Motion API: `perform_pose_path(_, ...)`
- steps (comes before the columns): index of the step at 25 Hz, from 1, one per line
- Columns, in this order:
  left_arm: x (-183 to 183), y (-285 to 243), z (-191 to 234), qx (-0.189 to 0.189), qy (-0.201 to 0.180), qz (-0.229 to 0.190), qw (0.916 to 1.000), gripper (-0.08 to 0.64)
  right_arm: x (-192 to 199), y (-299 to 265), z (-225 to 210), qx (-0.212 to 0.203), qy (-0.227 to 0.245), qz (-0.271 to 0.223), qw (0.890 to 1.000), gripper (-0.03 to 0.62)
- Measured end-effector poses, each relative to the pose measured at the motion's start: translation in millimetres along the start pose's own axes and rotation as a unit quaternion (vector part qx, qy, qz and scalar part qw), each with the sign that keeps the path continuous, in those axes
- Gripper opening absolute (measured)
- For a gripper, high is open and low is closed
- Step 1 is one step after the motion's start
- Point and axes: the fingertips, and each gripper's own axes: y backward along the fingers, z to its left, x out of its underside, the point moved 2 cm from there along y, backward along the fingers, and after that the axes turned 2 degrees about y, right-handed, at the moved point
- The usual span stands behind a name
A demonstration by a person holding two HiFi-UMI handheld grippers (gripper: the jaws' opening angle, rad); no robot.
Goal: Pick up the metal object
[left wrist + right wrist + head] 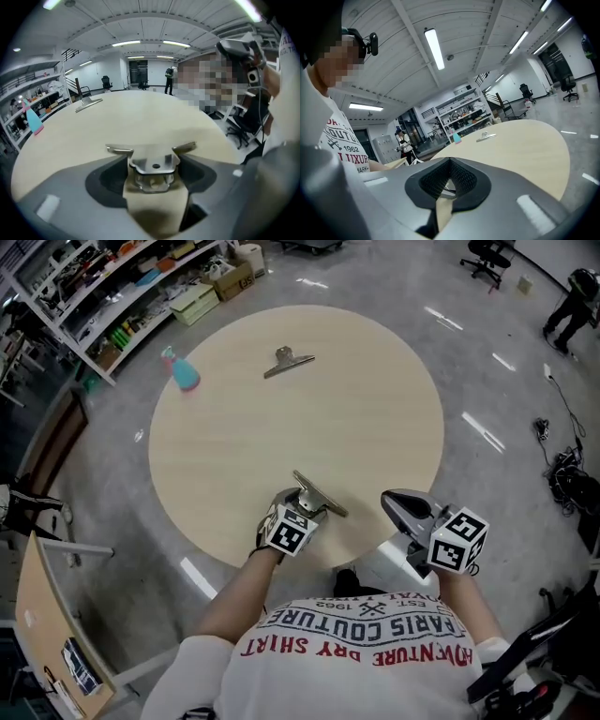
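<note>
Bulldog clip (322, 495) at the near table edge, lying loose between the left jaws.
The round table (375, 409) carries the clip close to its rim. The left gripper (152, 159) stands wide open astride it, pads not pressing. The right gripper (447, 183) is drawn together and empty. The clip is judged light, rigid, slick steel: grip across its folded body, not the thin wing levers, which would likely pivot.
</note>
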Motion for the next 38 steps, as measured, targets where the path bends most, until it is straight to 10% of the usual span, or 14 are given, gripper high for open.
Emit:
perform_pose_path(13, -1, 3, -1, 0.005, 0.011, -0.018, 0.9998, 0.284, 9, -10, 6, -0.006, 0.007, 0.018, 1.000, 0.002)
perform_pose_path(20, -17, 71, -12, 0.017, 0.040, -0.093, 0.9947, 0.284, 0, -3, 37, -0.010, 0.035, 0.007, 0.999, 0.002)
perform_pose_path(31, -62, 297, -46, 0.026, 0.062, -0.295, 0.9532, 0.284, -14, 3, 139, -0.059, 0.120, -0.008, 0.991, 0.002)
perform_pose_path(38, -53, 324, -53, 0.007, 0.035, -0.296, 0.9546, 0.284, -23, 10, 173, -0.073, 0.151, -0.017, 0.986, 0.002)
